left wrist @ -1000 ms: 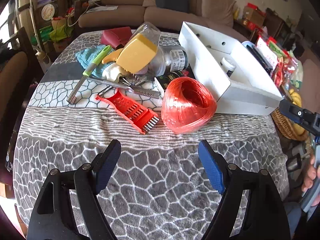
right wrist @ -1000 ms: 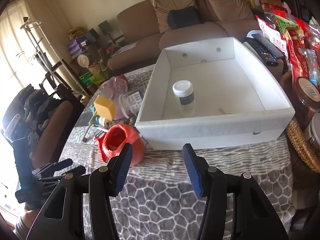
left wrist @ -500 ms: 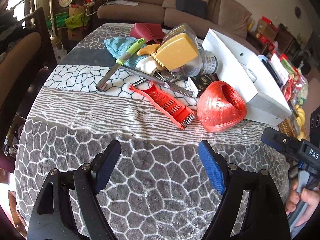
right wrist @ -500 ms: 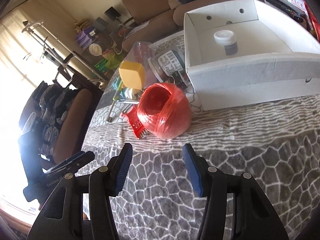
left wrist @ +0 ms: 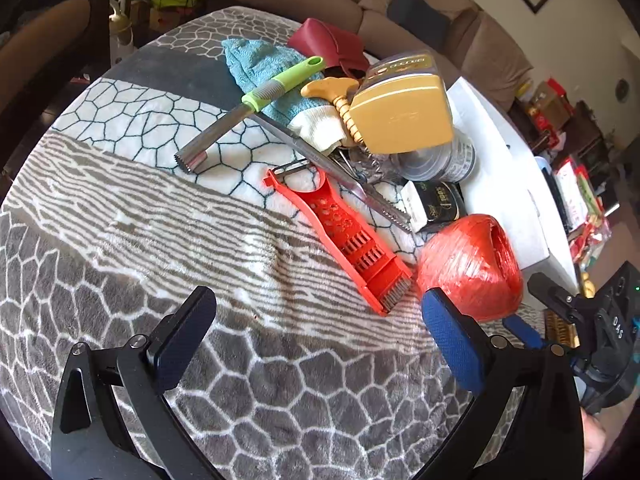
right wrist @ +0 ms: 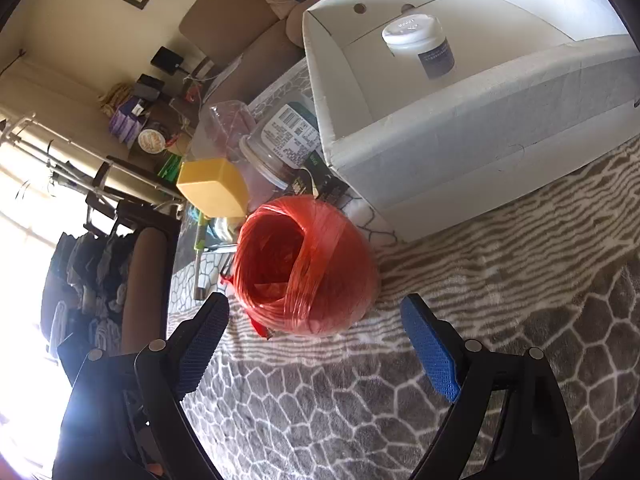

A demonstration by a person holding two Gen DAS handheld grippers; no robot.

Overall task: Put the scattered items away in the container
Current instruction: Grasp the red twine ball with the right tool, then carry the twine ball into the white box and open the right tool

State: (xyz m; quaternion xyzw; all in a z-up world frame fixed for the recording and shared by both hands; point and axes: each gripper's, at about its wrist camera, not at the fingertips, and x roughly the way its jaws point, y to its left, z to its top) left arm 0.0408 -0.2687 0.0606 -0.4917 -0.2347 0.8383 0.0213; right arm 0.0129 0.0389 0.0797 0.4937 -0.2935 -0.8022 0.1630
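Note:
A red ball of plastic twine (right wrist: 306, 266) lies on the grey patterned tablecloth just ahead of my right gripper (right wrist: 314, 342), whose jaws are opening with nothing between them. Behind it stands the white box (right wrist: 460, 136) with a white-lidded jar (right wrist: 422, 46) inside. In the left wrist view my left gripper (left wrist: 316, 332) hovers over bare cloth, jaws opening and empty. Ahead of it lie a red slicer (left wrist: 344, 236), the twine ball (left wrist: 470, 266), a green-handled tool (left wrist: 248, 110), a yellow box (left wrist: 400, 116), a blue cloth (left wrist: 260, 64) and a clear jar (left wrist: 440, 156).
A red pouch (left wrist: 328, 44) lies at the far side of the pile and a dark tin (left wrist: 438, 204) beside the box. A sofa (left wrist: 400, 12) stands beyond the table, a chair (right wrist: 144, 276) at its left. Snack packets (left wrist: 584, 200) crowd the right edge.
Both grippers have dropped closer to the table and rolled, and both now stand wider apart. The right one has swung from the box toward the red twine ball.

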